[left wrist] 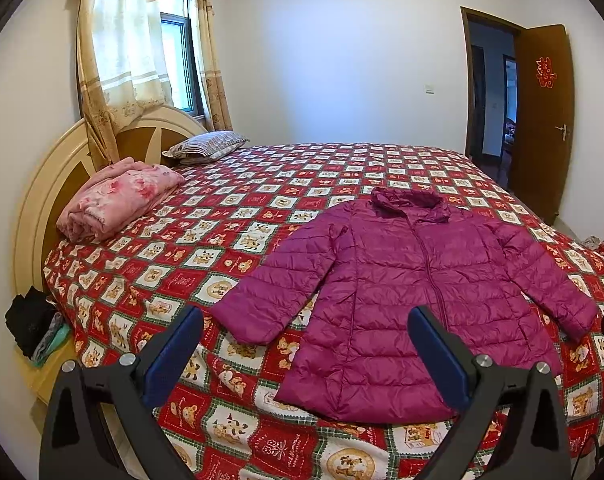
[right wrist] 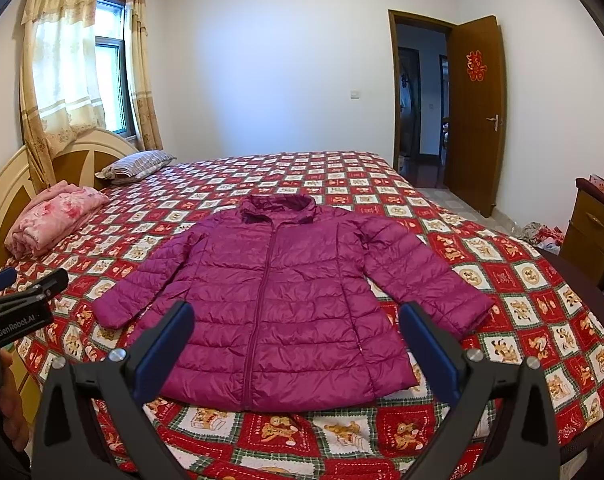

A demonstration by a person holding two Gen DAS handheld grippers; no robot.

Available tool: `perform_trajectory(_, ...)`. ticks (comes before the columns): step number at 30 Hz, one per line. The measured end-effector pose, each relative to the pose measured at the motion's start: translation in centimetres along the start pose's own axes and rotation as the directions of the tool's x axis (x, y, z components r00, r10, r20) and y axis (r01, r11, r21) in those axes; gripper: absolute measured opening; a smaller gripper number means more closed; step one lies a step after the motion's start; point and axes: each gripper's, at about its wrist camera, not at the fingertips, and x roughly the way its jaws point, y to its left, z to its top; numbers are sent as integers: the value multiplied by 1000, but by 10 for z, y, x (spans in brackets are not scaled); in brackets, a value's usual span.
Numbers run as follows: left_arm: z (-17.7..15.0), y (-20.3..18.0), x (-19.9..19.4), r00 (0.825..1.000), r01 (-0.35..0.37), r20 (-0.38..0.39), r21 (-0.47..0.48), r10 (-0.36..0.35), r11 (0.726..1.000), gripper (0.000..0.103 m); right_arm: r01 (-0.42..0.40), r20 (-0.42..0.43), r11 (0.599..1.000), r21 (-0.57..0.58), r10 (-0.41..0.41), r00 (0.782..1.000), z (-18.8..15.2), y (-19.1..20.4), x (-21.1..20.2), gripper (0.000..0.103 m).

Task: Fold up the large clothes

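A magenta quilted puffer jacket [left wrist: 414,292] [right wrist: 278,304] lies flat and zipped on the bed, front up, hood towards the far wall, both sleeves spread out. My left gripper [left wrist: 306,320] hovers open above the near edge of the bed, over the jacket's left sleeve and hem, touching nothing. My right gripper [right wrist: 298,316] is open too, held above the jacket's hem with nothing between its blue pads [right wrist: 430,344]. The left gripper's body [right wrist: 18,308] shows at the left edge of the right wrist view.
The bed has a red patchwork teddy-bear quilt [left wrist: 230,240] [right wrist: 502,280]. A folded pink blanket [left wrist: 118,200] [right wrist: 50,220] and a striped pillow [left wrist: 208,146] lie by the headboard. An open wooden door [right wrist: 476,112] is at the far right, a wooden cabinet [right wrist: 594,232] beside the bed.
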Motion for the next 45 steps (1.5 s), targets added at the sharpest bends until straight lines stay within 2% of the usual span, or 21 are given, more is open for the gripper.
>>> perform_trajectory(2,2,0,-1,1000,0,0,-1,0,1000,102,1,1,1000,-1,-1,1000,9,-2,-2,103)
perform_trajectory(16,-5,11,-4,1000,0,-1,-16,0,1000,102,3,2,1000,4,-3,1000,7,-6,-1,103)
perform_trajectory(45,1,7,1,1000,-2,-5,-14,2,1000,102,-15,-26,1000,0,15,1000,5,0,4,103)
